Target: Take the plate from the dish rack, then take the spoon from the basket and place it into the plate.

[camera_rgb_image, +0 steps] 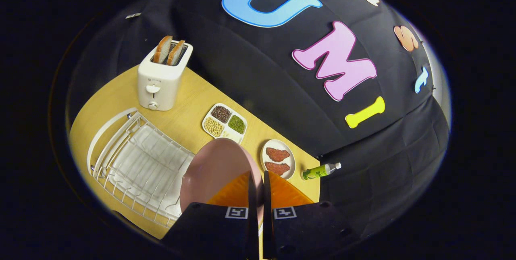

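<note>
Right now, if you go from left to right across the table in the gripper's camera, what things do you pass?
Dish rack → toaster → tray of beans → plate of meat → green bottle. The gripper is shut on the pink plate.

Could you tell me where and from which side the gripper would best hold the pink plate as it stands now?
By the thin rim, edge-on, as the gripper now has it: the pink plate stands upright with its rim running between the two fingers, which look shut on it. The broad face beside the dish rack is likely too wide to span, so coming in along the plate's edge suits best.
</note>
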### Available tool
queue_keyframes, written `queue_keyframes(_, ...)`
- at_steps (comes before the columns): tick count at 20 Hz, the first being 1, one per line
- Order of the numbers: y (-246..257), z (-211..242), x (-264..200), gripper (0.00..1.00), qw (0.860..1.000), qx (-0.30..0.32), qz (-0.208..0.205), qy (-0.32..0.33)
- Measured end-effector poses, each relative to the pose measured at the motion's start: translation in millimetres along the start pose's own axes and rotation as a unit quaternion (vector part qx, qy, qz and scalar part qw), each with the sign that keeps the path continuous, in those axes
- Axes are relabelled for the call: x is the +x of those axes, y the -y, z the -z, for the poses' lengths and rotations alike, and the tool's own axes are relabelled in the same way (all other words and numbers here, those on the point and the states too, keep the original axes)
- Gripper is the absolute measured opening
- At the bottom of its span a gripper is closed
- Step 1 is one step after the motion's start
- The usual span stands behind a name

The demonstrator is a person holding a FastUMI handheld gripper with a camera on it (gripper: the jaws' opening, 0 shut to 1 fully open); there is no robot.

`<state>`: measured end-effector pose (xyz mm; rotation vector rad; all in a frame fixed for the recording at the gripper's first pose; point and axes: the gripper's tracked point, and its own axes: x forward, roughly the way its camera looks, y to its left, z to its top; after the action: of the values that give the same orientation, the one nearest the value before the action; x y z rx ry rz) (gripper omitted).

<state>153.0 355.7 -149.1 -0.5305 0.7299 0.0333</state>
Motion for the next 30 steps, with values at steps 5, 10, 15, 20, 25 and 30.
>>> queue_keyframes(5, 19.2, 22.8, -37.1, 0.09, 0.989, 0.118, -0.085, 0.013)
queue_keyframes(10, 42.9, 68.5, -69.6, 0.08, 0.960, 0.227, -0.165, 0.008)
queue_keyframes(15, 53.3, 147.7, -94.3, 0.09, 0.929, 0.310, -0.202, -0.031)
queue_keyframes(20, 16.5, 234.1, -117.3, 0.08, 0.896, 0.355, -0.251, -0.094)
queue_keyframes(25, -40.7, 296.5, -118.8, 0.09, 0.862, 0.388, -0.287, -0.155)
queue_keyframes(30, -82.9, 345.5, -88.1, 0.09, 0.860, 0.374, -0.293, -0.187)
